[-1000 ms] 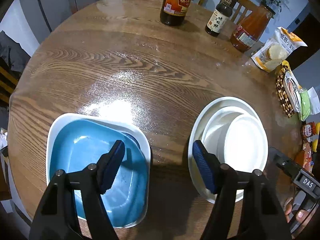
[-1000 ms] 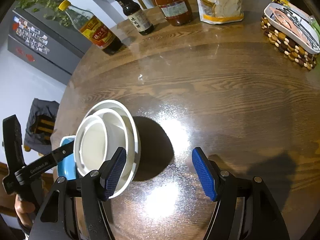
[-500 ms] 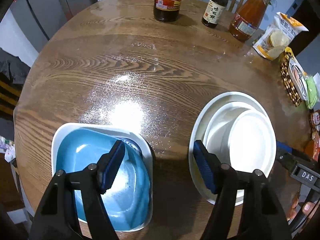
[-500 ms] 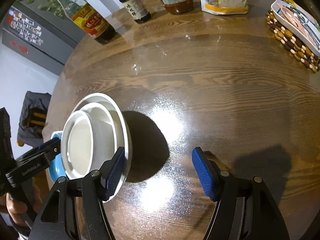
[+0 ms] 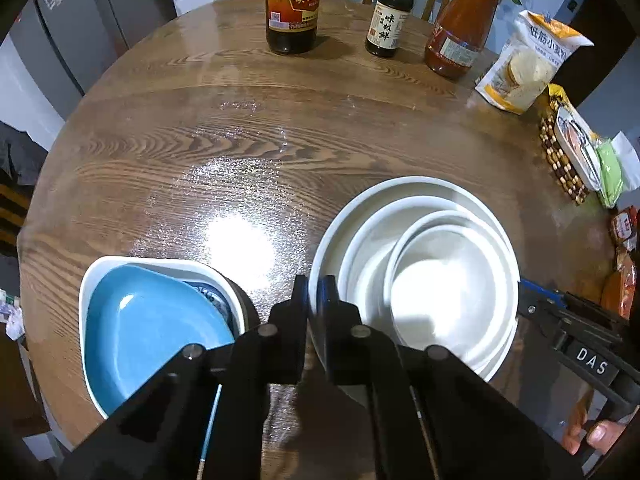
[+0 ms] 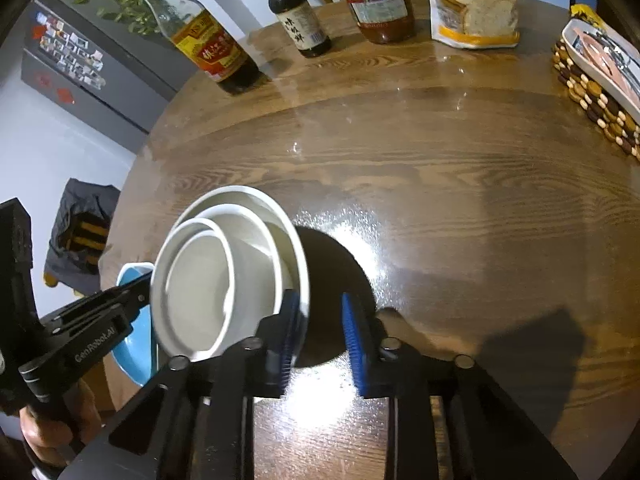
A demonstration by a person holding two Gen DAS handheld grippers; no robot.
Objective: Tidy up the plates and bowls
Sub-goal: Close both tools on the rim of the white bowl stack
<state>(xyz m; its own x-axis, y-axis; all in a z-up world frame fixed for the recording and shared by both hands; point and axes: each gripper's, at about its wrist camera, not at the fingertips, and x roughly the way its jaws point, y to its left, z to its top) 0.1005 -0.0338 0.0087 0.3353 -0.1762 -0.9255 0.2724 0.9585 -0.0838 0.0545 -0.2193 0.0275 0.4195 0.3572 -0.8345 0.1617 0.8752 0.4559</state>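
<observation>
Below me is a round wooden tabletop (image 5: 248, 128), glossy, with a bright glare patch near its middle. On its near side sit a white square dish (image 5: 90, 280) with a blue plate (image 5: 144, 332) in it, and beside that a stack of white round bowls (image 5: 424, 188). Along the far edge stand a vinegar bottle (image 5: 292, 12), a small dark sauce bottle (image 5: 386, 24), a red sauce jar (image 5: 460, 40) and a flour bag (image 5: 528, 64). A beaded mat (image 5: 560, 168) lies at the right edge.
</observation>
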